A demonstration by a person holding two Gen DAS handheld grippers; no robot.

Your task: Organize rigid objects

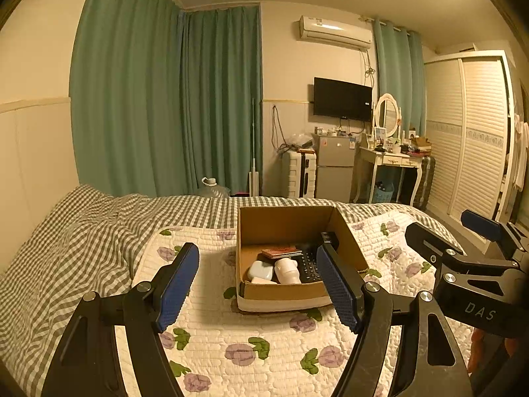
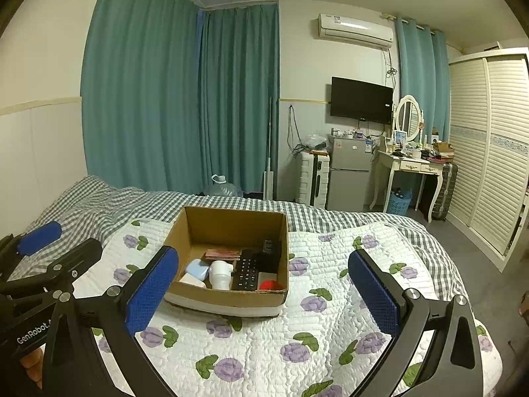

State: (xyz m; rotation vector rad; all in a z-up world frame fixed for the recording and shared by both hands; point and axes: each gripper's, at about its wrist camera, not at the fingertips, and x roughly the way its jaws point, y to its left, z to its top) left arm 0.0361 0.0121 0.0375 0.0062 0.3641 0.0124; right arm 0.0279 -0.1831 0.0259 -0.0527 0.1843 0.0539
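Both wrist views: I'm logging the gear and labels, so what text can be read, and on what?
"DAS": on the black frame of the right hand-held gripper.
"GenRobot.": cut off at the frame of the left hand-held gripper.
Stickers on the air conditioner and fridge, and the keys of the black keypad: too small to read.

Bed (image 2: 330, 218) with grey-checked sheet; white quilted floral cover (image 2: 271, 340) on top, open brown cardboard box (image 2: 228, 228) directly on cover.

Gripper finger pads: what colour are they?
Blue, textured pads on black arms; clearest in the right wrist view.
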